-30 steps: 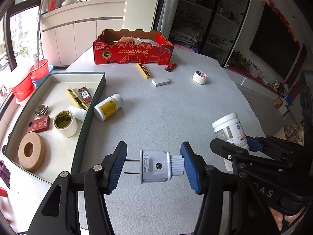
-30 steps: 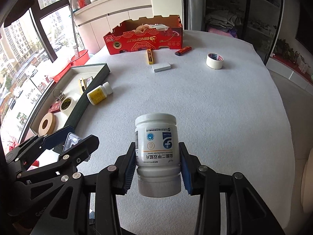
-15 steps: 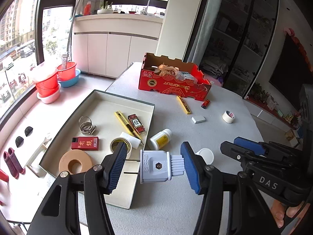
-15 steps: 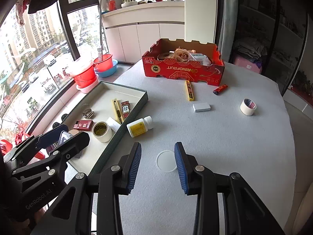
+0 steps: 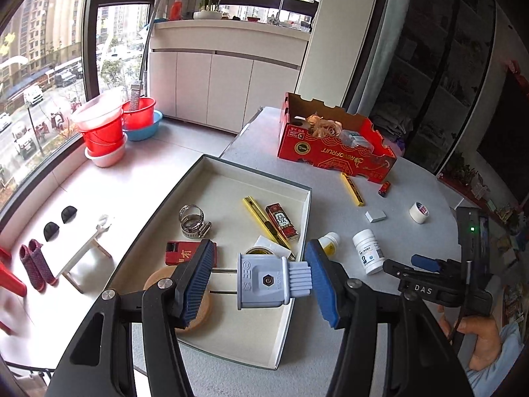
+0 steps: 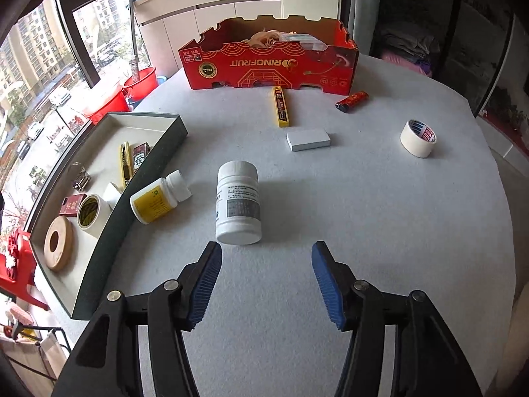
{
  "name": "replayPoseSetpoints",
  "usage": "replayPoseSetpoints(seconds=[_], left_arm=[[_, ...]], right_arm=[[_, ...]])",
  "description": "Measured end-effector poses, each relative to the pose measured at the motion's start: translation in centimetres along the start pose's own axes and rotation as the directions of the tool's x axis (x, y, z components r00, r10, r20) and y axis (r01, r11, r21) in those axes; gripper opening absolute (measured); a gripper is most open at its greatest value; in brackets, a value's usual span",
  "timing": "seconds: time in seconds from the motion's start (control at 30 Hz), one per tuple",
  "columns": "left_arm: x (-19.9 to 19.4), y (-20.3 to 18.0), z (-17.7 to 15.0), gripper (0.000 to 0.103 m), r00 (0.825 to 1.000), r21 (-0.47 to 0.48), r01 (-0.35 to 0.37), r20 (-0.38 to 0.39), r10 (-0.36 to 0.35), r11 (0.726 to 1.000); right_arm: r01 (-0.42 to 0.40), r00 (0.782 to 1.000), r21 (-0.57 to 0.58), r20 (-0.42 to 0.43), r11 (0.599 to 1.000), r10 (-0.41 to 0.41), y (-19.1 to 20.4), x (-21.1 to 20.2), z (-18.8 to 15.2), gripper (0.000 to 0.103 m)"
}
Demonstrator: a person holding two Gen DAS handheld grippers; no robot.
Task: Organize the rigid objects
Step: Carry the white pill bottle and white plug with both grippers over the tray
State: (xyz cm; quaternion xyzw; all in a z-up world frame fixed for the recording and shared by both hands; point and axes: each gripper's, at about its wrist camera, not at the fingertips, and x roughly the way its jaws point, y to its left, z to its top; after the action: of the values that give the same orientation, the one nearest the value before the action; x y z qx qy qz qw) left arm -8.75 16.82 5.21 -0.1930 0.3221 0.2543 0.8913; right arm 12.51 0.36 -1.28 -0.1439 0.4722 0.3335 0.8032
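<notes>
Left gripper (image 5: pixel 259 283): fingers clamped on a grey two-pin plastic plug (image 5: pixel 264 280), held above the shallow dark-rimmed tray (image 5: pixel 299 274). Right gripper (image 6: pixel 266 284): fingers spread wide, holding nothing; white cylindrical pill bottle (image 6: pixel 238 212) upright on the grey desk (image 6: pixel 380 218) at 11 o'clock, just beyond the fingertips.

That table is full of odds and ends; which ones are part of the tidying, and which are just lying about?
Part of the job:
- grey plug held in the left gripper
- white bottle
- yellow bottle
- tray
- open right gripper

Just there:
- red buckets
- white cabinet
</notes>
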Motion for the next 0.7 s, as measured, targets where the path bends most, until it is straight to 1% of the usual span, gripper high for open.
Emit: replayPoseSetpoints(seconds=[0.07,0.17,0.2,0.23,0.27,0.3,0.37,0.47,0.57,0.63,0.7], left_arm=[[0.1,0.0,0.2,0.061,1.000,0.009,-0.011,-0.004,0.011,1.000],[0.7,0.0,0.4,0.061,0.999,0.015,-0.026,-0.018,0.027,1.000],[1.0,0.1,0.6,0.061,0.999,0.019,-0.029,-0.025,0.030,0.999],[1.2,0.2,0.7,0.061,0.999,0.023,-0.035,-0.028,0.036,0.999],[1.4,0.2,0.7,0.061,0.999,0.028,-0.044,-0.030,0.045,0.999],[1.7,0.3,0.8,0.061,0.998,0.034,-0.053,-0.032,0.054,0.998],[2.1,0.7,0.9,0.061,0.997,0.038,-0.069,-0.035,0.070,0.997],[2.8,1.3,1.4,0.061,0.995,0.035,-0.091,-0.034,0.092,0.995],[3.4,1.8,2.2,0.061,0.995,0.023,-0.098,-0.032,0.099,0.995],[3.6,2.1,3.0,0.061,0.994,0.018,-0.112,-0.018,0.112,0.994],[4.0,2.4,3.7,0.061,0.991,0.013,-0.130,-0.003,0.130,0.991]], right_arm=[[0.006,1.000,-0.008,-0.021,1.000,-0.006,0.5,1.5,1.2,0.077],[-0.014,0.996,-0.016,-0.087,1.000,0.013,1.4,3.9,2.5,0.076],[-0.002,0.993,-0.025,-0.117,1.000,-0.001,1.7,4.7,2.7,0.069],[0.014,0.988,-0.036,-0.152,0.999,-0.019,1.9,5.7,2.8,0.060],[0.025,0.983,-0.036,-0.183,0.999,-0.031,2.0,6.4,2.7,0.041],[0.031,0.980,-0.027,-0.198,0.999,-0.036,2.0,6.8,2.7,0.041],[0.060,0.981,-0.022,-0.184,0.998,-0.063,2.2,6.3,2.9,0.041],[0.060,0.994,-0.012,-0.092,0.998,-0.061,3.1,3.5,4.2,0.041],[-0.005,1.000,-0.046,-0.018,0.999,0.004,5.4,0.6,6.4,0.041],[-0.050,0.999,-0.080,0.006,0.996,0.051,7.5,-0.7,7.8,0.041],[-0.078,0.996,-0.116,0.023,0.990,0.081,9.8,-1.3,8.9,0.041]])
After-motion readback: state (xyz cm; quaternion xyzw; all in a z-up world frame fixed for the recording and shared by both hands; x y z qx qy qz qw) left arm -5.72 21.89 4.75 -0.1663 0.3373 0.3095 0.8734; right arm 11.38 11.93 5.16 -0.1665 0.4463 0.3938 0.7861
